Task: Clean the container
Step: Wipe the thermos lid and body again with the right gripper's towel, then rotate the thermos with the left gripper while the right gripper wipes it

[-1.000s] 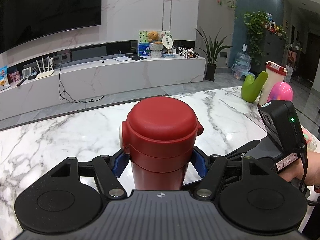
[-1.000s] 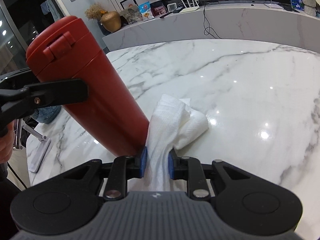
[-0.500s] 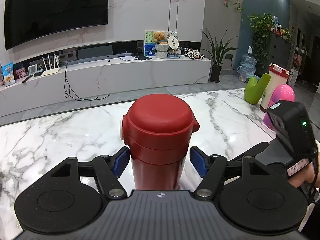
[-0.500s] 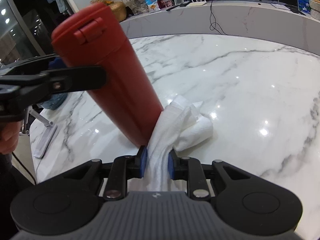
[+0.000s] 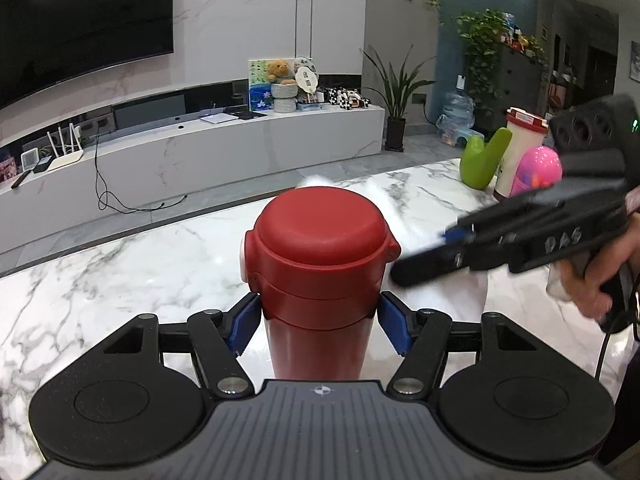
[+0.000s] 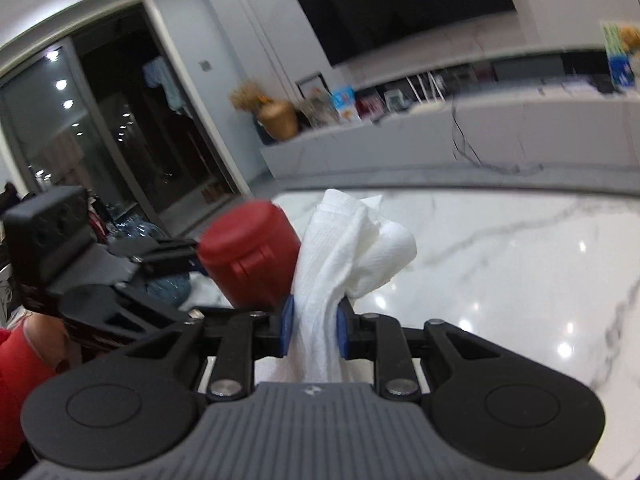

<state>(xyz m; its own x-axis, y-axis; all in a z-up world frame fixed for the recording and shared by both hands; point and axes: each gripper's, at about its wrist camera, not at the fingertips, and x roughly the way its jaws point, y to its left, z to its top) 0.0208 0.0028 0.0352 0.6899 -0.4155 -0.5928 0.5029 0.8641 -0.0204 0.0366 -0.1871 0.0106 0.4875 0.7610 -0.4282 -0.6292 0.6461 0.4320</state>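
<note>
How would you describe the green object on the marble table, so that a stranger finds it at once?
Start at the white marble table and follow it to its far right edge in the left wrist view. There three things stand close together: a lime-green glossy plastic object, a cream tumbler with a red lid and a pink egg-shaped toy. The green one is leftmost and forks like a V.

Raised letters "DAS" on the right gripper (image 5: pixel 452 240)
</note>
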